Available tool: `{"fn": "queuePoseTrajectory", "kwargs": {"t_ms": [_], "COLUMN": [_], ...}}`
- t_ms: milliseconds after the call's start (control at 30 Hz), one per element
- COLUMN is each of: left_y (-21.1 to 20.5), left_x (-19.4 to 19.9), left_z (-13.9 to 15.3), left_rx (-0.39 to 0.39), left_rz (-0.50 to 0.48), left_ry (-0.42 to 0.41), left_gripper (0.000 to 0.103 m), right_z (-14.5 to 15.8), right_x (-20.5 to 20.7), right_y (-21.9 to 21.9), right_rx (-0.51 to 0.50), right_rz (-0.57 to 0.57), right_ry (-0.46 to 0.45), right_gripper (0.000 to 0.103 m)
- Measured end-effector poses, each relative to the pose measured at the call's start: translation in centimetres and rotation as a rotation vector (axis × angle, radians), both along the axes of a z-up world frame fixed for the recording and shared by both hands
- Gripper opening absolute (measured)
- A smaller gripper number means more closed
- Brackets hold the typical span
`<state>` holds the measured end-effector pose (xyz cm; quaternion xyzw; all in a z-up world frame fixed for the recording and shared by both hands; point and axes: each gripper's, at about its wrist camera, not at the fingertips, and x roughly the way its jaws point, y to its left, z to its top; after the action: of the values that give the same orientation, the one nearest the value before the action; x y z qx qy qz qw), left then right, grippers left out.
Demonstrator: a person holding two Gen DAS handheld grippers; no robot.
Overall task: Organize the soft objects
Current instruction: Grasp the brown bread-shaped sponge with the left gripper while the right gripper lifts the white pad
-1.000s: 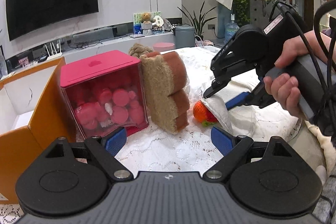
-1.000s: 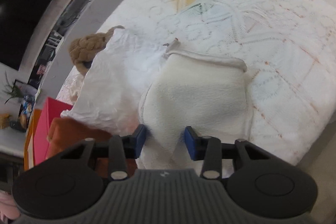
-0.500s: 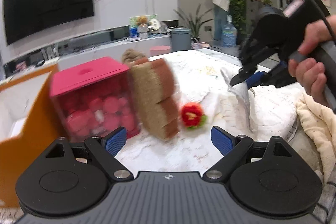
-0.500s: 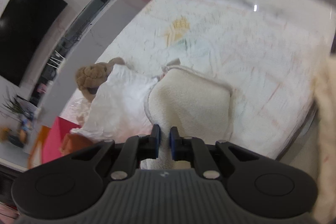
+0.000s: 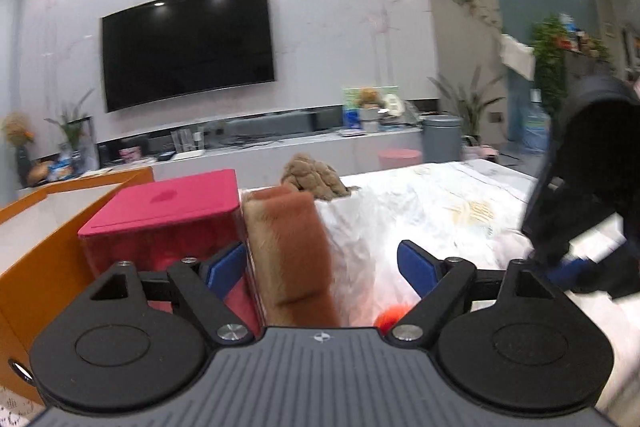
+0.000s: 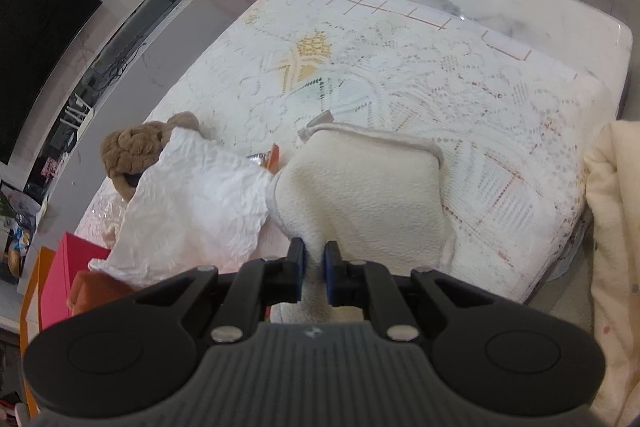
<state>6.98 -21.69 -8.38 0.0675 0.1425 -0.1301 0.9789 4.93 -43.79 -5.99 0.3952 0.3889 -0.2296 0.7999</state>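
Fleecy cream cloth (image 6: 360, 187) pinched in right claw (image 6: 313, 269), beside crinkled white sheet (image 6: 192, 211).

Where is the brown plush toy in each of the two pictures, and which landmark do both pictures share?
Left wrist view: the brown plush toy lies centre, on the table behind the brown sponge block.
Right wrist view: it lies at the left, partly under the crumpled white cloth.
Shared landmark: the pink box.

Probably a home living room: wall television (image 5: 188, 43), houseplants (image 5: 466, 103).
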Motion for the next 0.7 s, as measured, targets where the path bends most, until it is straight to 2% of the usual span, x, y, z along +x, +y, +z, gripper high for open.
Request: {"fn": "queuePoseTrajectory", "kwargs": {"t_ms": [67,133,200,267,433,533,600,700], "left_y": [-0.7,-1.2,-1.3,-0.9,0.9,2.0,2.6,3.2], "left_x": [0.6,1.1,1.4,2.0,1.1,0.0,-0.8,-1.7], "left_z": [0.1,0.0,-0.1,0.0,0.6,1.6,2.7,5.3], "left_rx": [-0.011,-0.019,-0.015,-0.024,-0.030,-0.075,-0.088,-0.060], "left_rz": [0.064,0.126,0.173,0.175,0.169,0.127,0.100,0.078], "left_ry": [0.010,0.029,0.059,0.101,0.110,0.121,0.108,0.080], "left_gripper": [0.092,0.081,0.053,0.042,0.036,0.035,0.035,0.035], "right_z": [0.1,0.1,0.1,0.1,0.2,0.5,0.8,1.4], "right_x": [-0.2,-0.4,-0.6,-0.6,-0.6,-0.8,-0.9,-1.1], "right_y": [-0.4,-0.8,-0.7,-0.4,-0.5,-0.3,-0.2,0.2], "right_rx": [-0.014,-0.036,-0.049,-0.049,-0.045,-0.045,-0.044,-0.048], "right_rz": [-0.024,-0.048,-0.047,-0.037,-0.038,-0.032,-0.023,-0.008], "right_ry": [-0.002,0.015,0.020,0.017,0.006,-0.008,-0.024,-0.048], "right_gripper": [0.008,0.008,0.008,0.008,0.008,0.008,0.008,0.008]}}
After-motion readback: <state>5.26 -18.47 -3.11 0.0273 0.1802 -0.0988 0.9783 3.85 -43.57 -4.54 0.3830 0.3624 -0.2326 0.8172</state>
